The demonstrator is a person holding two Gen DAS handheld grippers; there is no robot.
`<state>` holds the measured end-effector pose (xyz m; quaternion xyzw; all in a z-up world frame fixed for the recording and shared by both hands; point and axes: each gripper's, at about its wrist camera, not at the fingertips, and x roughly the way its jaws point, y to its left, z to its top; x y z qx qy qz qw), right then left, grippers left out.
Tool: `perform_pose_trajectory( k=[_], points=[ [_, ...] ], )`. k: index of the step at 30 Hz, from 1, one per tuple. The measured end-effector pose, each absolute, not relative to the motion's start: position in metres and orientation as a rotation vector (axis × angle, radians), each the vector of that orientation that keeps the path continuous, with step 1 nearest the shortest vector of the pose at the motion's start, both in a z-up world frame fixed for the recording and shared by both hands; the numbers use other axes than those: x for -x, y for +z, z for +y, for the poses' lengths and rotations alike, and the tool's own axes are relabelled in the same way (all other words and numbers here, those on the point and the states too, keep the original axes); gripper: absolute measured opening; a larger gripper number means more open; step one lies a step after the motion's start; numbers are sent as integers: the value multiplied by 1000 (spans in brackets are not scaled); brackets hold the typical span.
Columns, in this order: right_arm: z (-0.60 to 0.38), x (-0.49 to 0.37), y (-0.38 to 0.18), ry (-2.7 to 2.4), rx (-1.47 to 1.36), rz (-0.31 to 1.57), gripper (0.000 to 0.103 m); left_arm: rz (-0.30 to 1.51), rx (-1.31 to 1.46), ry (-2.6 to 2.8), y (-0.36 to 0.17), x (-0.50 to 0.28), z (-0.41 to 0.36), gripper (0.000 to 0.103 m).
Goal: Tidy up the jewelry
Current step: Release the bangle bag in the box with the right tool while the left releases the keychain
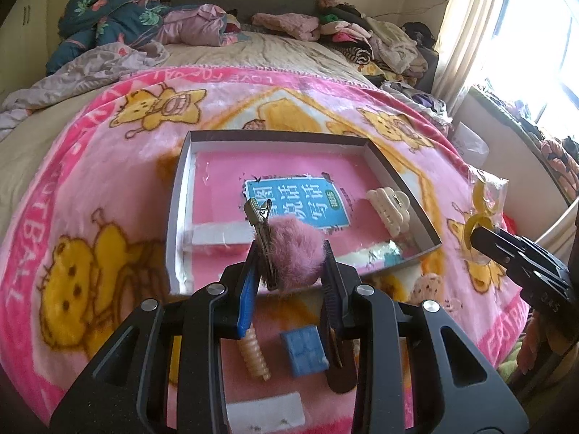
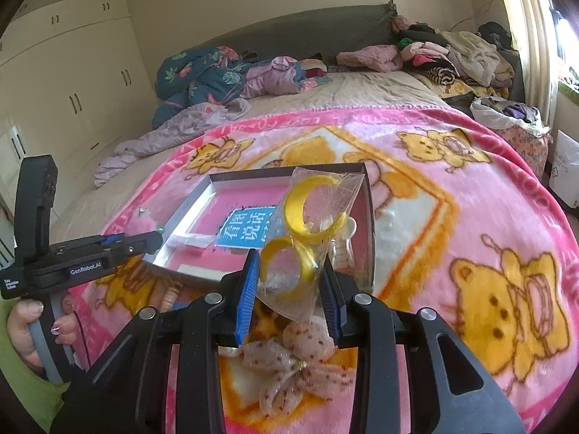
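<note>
On bed, pink blanket (image 1: 90,188) spread; shallow open box (image 1: 181,195) at centre, both tools near its front edge.

Item 1: left gripper (image 1: 289,253), jaws narrow, clamped on pink pom-pom clip (image 1: 295,249). Metal clip end points up and away, toward the box; long axis runs roughly along the fingers. Clip hangs just over the near wall of the box.

Item 2: right gripper (image 2: 291,278), jaws narrow, pinching clear bag of yellow hoops (image 2: 307,224). Bag stands upright from the pads, hoops stacked one above the other, over the box's near right corner.

Item 3: box interior. Cream claw clip (image 1: 389,209) lies at the right side; blue label (image 1: 296,202) at centre; left part bare.

Item 4: loose on blanket, near side of box: beige spiral tie (image 1: 255,358), blue block (image 1: 304,352), dark flat clip (image 1: 338,379), beige spotted bow (image 2: 296,365).

Placement note: box lies straight ahead and below both tools. Judged: each load needs only a short carry forward and down. Left tool is nearer the bare left part, right tool nearer the claw clip; the bag should land clear of it.
</note>
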<state>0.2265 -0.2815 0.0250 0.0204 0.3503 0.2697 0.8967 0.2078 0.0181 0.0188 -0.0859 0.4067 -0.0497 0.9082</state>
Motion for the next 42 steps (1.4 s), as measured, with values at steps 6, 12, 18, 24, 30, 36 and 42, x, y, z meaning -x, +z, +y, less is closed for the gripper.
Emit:
perform_pose_trajectory(
  k=[6, 12, 18, 24, 30, 36, 42],
  points=[
    [-274, -243, 23, 558, -35, 736, 31, 861, 179, -113, 12, -227, 18, 24],
    [-265, -257, 18, 562, -20, 754, 31, 890, 175, -122, 1, -243, 16, 24],
    [-252, -271, 10, 569, 7, 777, 31, 912, 178, -131, -10, -256, 16, 24],
    [-240, -287, 2, 576, 27, 801, 31, 933, 169, -138, -19, -267, 16, 24],
    [-231, -298, -10, 579, 53, 831, 31, 945, 163, -147, -26, -274, 17, 24],
    [-224, -304, -24, 580, 69, 864, 31, 950, 161, -149, -30, -274, 21, 32],
    [-218, -305, -35, 584, 74, 888, 31, 946, 159, -131, -31, -271, 27, 38]
  ],
)
